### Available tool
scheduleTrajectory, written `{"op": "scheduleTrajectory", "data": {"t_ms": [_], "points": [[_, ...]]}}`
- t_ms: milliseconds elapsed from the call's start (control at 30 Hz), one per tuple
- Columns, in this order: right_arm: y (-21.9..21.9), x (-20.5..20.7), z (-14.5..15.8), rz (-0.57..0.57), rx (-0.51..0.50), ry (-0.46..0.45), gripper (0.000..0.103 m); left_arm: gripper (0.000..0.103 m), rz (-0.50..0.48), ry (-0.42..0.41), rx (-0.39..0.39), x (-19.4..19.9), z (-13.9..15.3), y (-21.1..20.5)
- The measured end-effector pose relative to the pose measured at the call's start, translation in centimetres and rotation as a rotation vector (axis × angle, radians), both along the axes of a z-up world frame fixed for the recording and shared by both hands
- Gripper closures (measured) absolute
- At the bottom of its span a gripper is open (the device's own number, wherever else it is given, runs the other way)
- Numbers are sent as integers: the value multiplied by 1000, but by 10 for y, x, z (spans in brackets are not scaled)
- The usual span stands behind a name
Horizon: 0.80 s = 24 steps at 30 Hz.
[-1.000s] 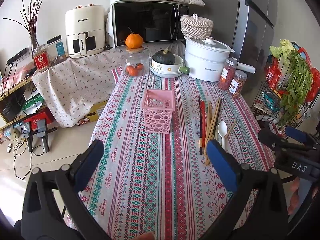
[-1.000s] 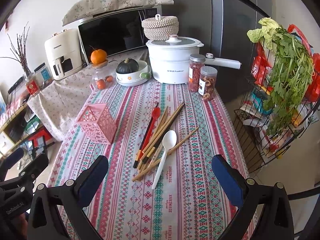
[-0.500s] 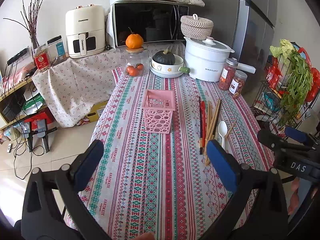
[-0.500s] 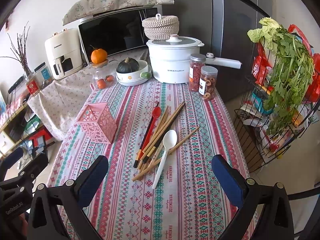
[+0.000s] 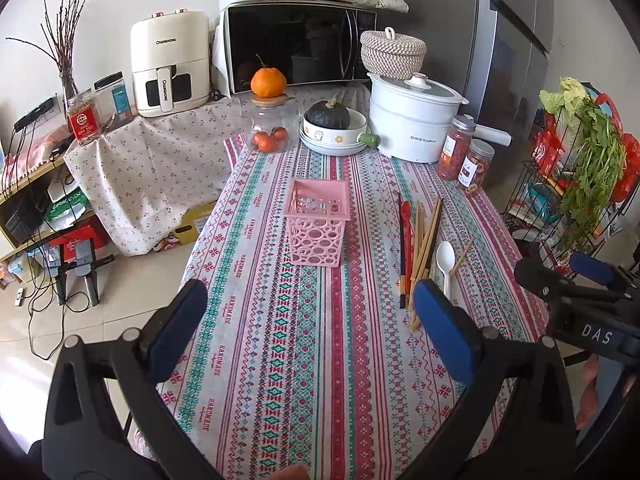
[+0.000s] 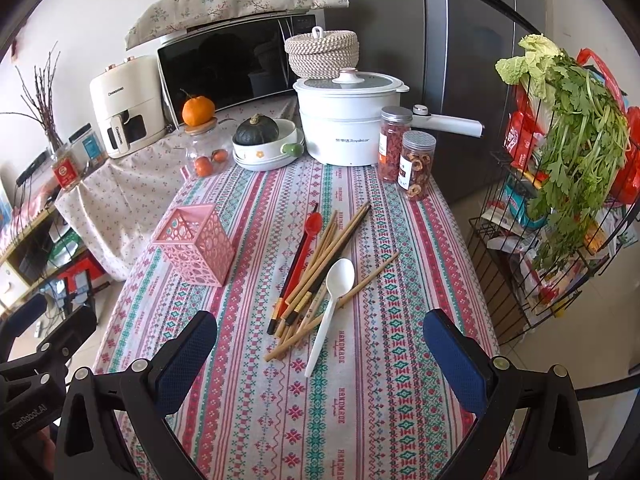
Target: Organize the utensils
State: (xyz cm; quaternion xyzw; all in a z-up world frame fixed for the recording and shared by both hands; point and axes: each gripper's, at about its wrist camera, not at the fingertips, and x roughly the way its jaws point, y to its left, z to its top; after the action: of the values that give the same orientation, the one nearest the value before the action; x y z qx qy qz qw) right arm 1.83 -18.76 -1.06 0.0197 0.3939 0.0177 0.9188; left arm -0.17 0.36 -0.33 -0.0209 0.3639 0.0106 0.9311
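A pink openwork basket (image 5: 317, 227) (image 6: 196, 244) stands upright and empty on the patterned tablecloth (image 5: 320, 360). To its right lies a loose pile: several wooden chopsticks (image 6: 324, 264) (image 5: 426, 236), a red spoon (image 6: 312, 226) (image 5: 406, 240) and a white plastic spoon (image 6: 332, 304) (image 5: 445, 260). My left gripper (image 5: 310, 328) hovers open over the near part of the table, short of the basket. My right gripper (image 6: 320, 354) is open too, above the near ends of the utensils, holding nothing. The right gripper also shows at the right edge of the left wrist view (image 5: 576, 280).
At the table's far end stand a white cooker (image 6: 346, 120), two jars (image 6: 408, 156), a bowl with a dark squash (image 6: 266, 142) and a glass jar topped by an orange (image 6: 204, 140). A wire rack with greens (image 6: 560, 168) stands right of the table. Floor lies to the left.
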Motion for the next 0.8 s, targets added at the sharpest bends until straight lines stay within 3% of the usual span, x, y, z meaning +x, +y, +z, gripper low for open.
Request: {"op": "scheduleTrajectory", "data": {"t_ms": [667,800], "points": [[-17,13,-1,-50,-14,-14,0,1,-3,-27,38,9,-4,-5],[-38,33,-6,-92,11,2,0,1,-52,-32,106,24,-6,-18]]}}
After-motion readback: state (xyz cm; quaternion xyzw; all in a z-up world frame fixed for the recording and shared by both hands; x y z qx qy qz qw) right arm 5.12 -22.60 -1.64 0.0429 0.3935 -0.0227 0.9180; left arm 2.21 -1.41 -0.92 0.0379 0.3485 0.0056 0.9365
